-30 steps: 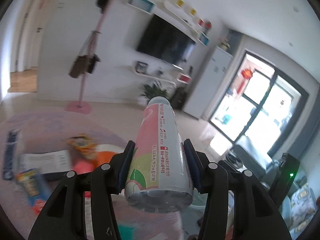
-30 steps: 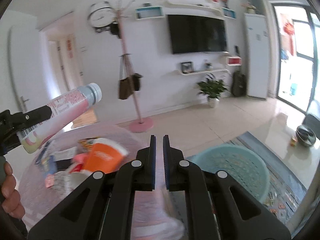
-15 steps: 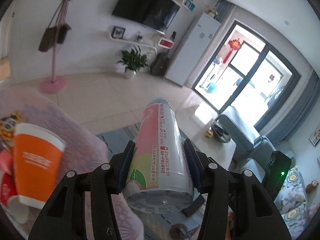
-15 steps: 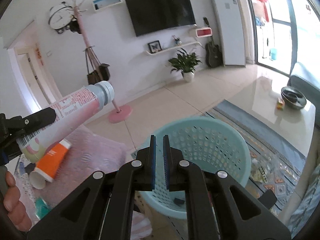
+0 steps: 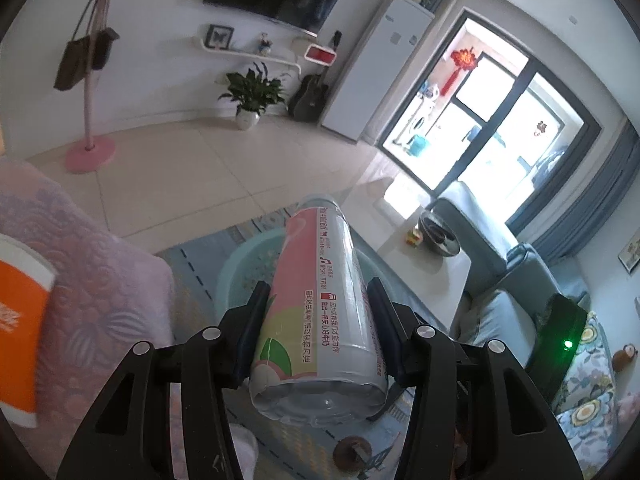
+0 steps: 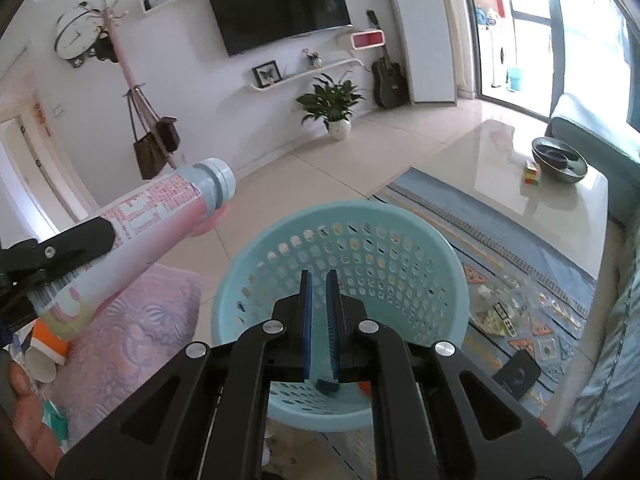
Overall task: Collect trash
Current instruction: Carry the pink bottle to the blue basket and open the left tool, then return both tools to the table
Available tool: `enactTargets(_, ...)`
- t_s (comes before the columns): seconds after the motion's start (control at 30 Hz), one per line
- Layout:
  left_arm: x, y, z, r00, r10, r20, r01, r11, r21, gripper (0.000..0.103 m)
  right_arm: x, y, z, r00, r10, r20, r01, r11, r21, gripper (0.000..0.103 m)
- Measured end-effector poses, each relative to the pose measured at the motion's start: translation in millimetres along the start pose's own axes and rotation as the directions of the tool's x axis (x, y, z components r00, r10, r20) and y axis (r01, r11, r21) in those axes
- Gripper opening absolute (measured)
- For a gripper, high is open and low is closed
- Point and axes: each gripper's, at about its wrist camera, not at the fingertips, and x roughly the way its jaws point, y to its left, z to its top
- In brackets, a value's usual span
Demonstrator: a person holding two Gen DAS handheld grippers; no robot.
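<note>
My left gripper (image 5: 318, 294) is shut on a pink and white drink bottle (image 5: 320, 304), cap pointing away. Beyond and below the bottle lies the light blue perforated basket (image 5: 244, 268), mostly hidden by it. In the right wrist view the same bottle (image 6: 136, 236) sticks out from the left, its cap short of the basket rim (image 6: 256, 244). My right gripper (image 6: 320, 280) is shut with nothing between its blue pads and hovers over the basket, which holds a few small scraps at the bottom.
A pink-clothed table (image 6: 132, 320) at the left carries an orange paper cup (image 5: 20, 320) and other litter. A glossy coffee table (image 6: 552, 192) with a dark bowl stands to the right, with a patterned rug (image 6: 532, 312) and a grey sofa (image 5: 500, 292) nearby.
Both grippers swung from the littered table toward the basket and tipped downward. The bottle stayed clamped in the left gripper; the basket now fills the middle of the right wrist view.
</note>
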Motion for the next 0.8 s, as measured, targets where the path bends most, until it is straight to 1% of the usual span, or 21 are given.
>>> enactTargets(0.1,17,-1,0,1.0,-0.003,-0.022,0.003,1.0,0.013,0.049,-1,-5,-1,1.0,-0.015,-0.003,0.015,1.0,0.002,0.006)
enactTargets(0.17,27,1,-1,0.999,0.007,-0.039,-0.006,1.0,0.011,0.062,-1,-3,-1,1.0,-0.02,-0.008,0.02,1.0,-0.001,0.006)
enactTargets(0.23,30,6,-3,0.999,0.007,-0.051,-0.008,1.0,-0.005,0.069,1,-4,-2,1.0,-0.019,-0.023,0.018,1.0,-0.005,0.006)
enactTargets(0.37,26,14,-9,0.998,0.003,-0.058,-0.006,0.999,-0.041,0.071,6,-3,-1,0.999,-0.001,-0.052,0.002,1.0,0.006,0.008)
enactTargets(0.43,19,16,-11,0.999,0.003,-0.05,-0.005,0.999,-0.044,0.072,6,2,-1,0.998,0.012,-0.06,-0.012,1.0,0.001,0.013)
enactTargets(0.5,8,16,-13,0.999,-0.002,-0.032,0.001,0.999,-0.041,0.074,3,9,-2,0.999,0.017,-0.051,-0.018,1.0,-0.017,0.023)
enactTargets(0.53,2,15,-16,1.0,-0.003,-0.02,0.003,0.999,-0.04,0.076,0,13,-2,0.999,0.021,-0.045,-0.022,0.999,-0.025,0.026)
enactTargets(0.57,-6,15,-18,1.0,-0.003,-0.006,0.002,0.999,-0.039,0.078,-2,15,-2,0.999,0.024,-0.04,-0.025,0.999,-0.029,0.035)
enactTargets(0.6,-13,14,-19,1.0,-0.003,0.002,0.004,0.999,-0.035,0.078,-6,18,-2,0.999,0.028,-0.032,-0.029,0.999,-0.032,0.046)
enactTargets(0.63,-19,14,-21,1.0,-0.003,0.012,0.003,1.0,-0.031,0.078,-9,21,-1,0.999,0.031,-0.025,-0.032,0.999,-0.033,0.049)
enactTargets(0.7,-35,14,-25,0.999,0.005,0.037,-0.005,1.0,-0.02,0.078,-15,28,-1,0.999,0.048,-0.016,-0.049,0.998,-0.044,0.051)
enactTargets(0.8,-65,15,-31,0.996,0.018,0.086,-0.017,1.0,-0.009,0.082,-27,44,-1,0.997,0.081,-0.004,-0.081,0.994,-0.073,0.051)
